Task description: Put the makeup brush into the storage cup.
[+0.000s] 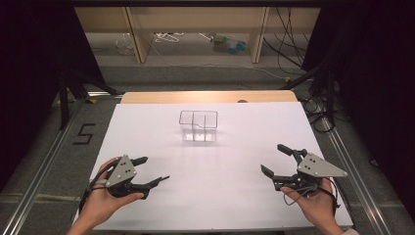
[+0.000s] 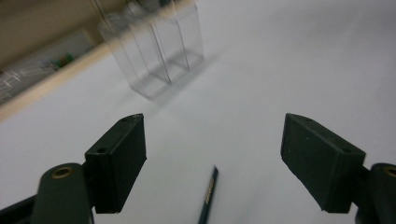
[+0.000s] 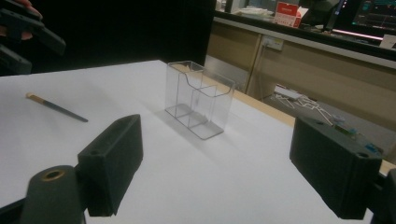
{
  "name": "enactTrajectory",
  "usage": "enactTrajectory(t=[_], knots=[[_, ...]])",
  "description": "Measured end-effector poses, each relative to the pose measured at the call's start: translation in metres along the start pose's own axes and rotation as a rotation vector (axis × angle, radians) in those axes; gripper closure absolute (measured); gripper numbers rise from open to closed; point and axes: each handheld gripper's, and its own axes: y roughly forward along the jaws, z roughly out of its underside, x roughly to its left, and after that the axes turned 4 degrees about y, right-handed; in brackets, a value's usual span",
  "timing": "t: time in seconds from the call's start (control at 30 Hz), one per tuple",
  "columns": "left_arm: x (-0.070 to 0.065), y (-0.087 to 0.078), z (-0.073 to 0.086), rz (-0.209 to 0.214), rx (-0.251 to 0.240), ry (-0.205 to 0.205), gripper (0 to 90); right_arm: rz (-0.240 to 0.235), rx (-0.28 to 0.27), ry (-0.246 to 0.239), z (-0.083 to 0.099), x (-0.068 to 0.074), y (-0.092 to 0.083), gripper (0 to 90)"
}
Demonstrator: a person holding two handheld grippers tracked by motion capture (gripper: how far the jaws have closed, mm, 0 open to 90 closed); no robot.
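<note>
A clear plastic holder (image 1: pixel 198 126) with two compartments stands upright and empty on the white table top (image 1: pixel 220 196), toward the far middle. It also shows in the left gripper view (image 2: pixel 154 51) and the right gripper view (image 3: pixel 200 98). A dark pencil (image 2: pixel 208 196) lies flat on the sheet just ahead of my left gripper (image 2: pixel 212 135), between its jaws and below them; the right gripper view has the pencil (image 3: pixel 56 107) at the left. My left gripper (image 1: pixel 156 169) is open at the near left. My right gripper (image 1: pixel 270 157) is open at the near right (image 3: pixel 217 135), holding nothing.
A wooden table edge (image 1: pixel 208 96) runs behind the white sheet. Beyond it are shelf frames and loose cables on the floor (image 1: pixel 195 41). A "5" mark (image 1: pixel 84 133) sits on the floor at the left. The other hand and gripper (image 3: pixel 28 28) appear top left in the right gripper view.
</note>
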Motion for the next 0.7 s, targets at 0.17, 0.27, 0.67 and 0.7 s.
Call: enactTrajectory(t=[0.17,0.27,0.67,0.7], knots=[[0.006,0.014,-0.001,0.108,0.252,0.069,28.0,-0.010,0.008,-0.011,0.000,0.001,0.001,18.3],[0.011,0.024,-0.004,0.144,0.406,0.124,32.3,-0.010,0.008,0.002,0.001,0.001,0.000,18.3],[0.024,0.053,-0.014,0.276,0.743,0.274,49.7,-0.009,0.003,-0.008,0.001,0.001,0.001,18.4],[0.024,0.055,-0.014,0.285,0.768,0.270,50.7,-0.010,0.007,-0.004,0.001,0.001,0.001,18.4]])
